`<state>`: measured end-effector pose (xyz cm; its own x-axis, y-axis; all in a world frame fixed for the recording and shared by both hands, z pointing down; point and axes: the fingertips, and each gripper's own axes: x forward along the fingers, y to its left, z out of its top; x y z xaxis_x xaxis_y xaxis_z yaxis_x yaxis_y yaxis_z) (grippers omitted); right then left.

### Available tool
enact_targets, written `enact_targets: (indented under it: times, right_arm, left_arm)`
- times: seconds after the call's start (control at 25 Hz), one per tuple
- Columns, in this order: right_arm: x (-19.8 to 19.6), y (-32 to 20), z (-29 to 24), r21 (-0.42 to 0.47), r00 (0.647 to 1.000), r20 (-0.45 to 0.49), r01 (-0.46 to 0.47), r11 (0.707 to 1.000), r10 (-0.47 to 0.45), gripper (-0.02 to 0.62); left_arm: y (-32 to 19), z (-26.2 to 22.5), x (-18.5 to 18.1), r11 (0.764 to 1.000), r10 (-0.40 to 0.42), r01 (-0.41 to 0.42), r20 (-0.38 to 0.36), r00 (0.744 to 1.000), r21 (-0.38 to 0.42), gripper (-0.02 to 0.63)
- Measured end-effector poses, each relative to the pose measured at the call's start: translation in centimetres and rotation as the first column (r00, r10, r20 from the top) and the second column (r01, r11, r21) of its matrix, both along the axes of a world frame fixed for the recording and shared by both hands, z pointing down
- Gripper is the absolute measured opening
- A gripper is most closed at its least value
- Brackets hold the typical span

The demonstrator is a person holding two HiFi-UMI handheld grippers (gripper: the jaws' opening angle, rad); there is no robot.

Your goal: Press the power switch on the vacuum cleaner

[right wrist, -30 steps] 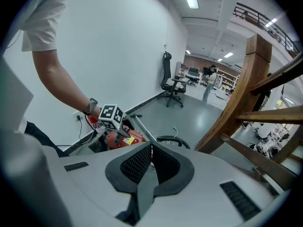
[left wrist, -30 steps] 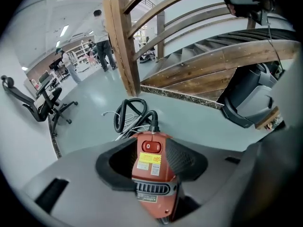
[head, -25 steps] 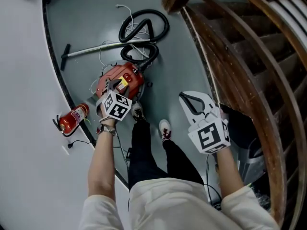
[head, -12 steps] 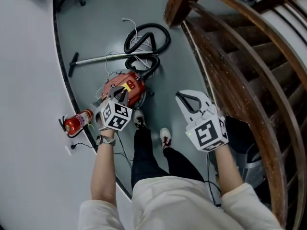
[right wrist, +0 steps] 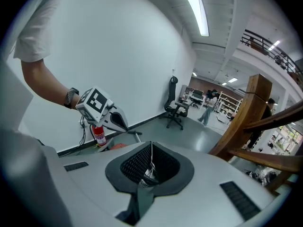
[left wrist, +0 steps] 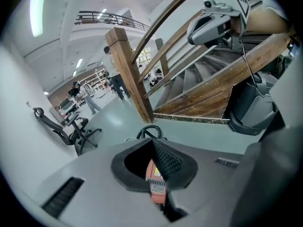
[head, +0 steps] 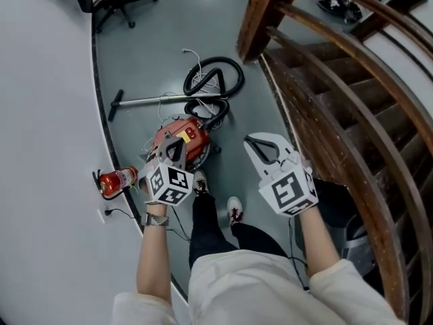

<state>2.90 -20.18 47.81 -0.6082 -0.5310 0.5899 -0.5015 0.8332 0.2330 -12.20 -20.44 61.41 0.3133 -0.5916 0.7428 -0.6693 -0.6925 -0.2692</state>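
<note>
Rising along the right side, a wooden staircase [head: 352, 114] borders the grey floor [head: 155, 53]. On that floor, near the curved white wall [head: 47, 114], lies the red vacuum cleaner [head: 186, 137], its black hose [head: 215, 80] coiled beyond it. The left gripper [head: 174, 147] hangs above the vacuum cleaner, clear of it. Its jaws have just been closing and meet with nothing between them. The right gripper [head: 252, 142], off to the side, is likewise closed and empty. A small fire extinguisher [head: 118, 179] lies by the wall.

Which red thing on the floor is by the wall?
The fire extinguisher, at the white wall's foot; the red vacuum cleaner sits out on the grey floor by its hose.
</note>
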Motion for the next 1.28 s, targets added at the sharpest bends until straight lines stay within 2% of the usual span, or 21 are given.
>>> enact_targets:
  times: [0.36, 0.76, 1.0, 1.28]
  right_arm:
    - [0.6, 1.2, -3.8, 0.049, 1.0, 0.017, 0.001, 0.999, -0.002, 0.03]
    - [0.5, 4.2, -8.6, 0.139, 0.998, 0.019, 0.055, 0.989, -0.058, 0.03]
    - [1.8, 5.9, -11.1, 0.174, 0.995, 0.007, 0.094, 0.98, -0.096, 0.03]
    - [3.1, 7.3, -14.1, 0.215, 0.994, 0.034, 0.092, 0.972, -0.102, 0.03]
  left_arm:
    - [2.8, -7.2, 0.7, 0.995, 0.003, -0.004, 0.016, 1.0, 0.096, 0.002]
    - [5.7, -15.7, 2.3, 0.976, -0.018, 0.016, 0.006, 1.0, 0.217, 0.002]
    - [7.8, -19.2, 3.2, 0.961, -0.053, 0.049, 0.007, 0.999, 0.273, 0.002]
    - [9.6, -22.8, 4.6, 0.945, -0.057, 0.045, 0.027, 0.998, 0.323, 0.002]
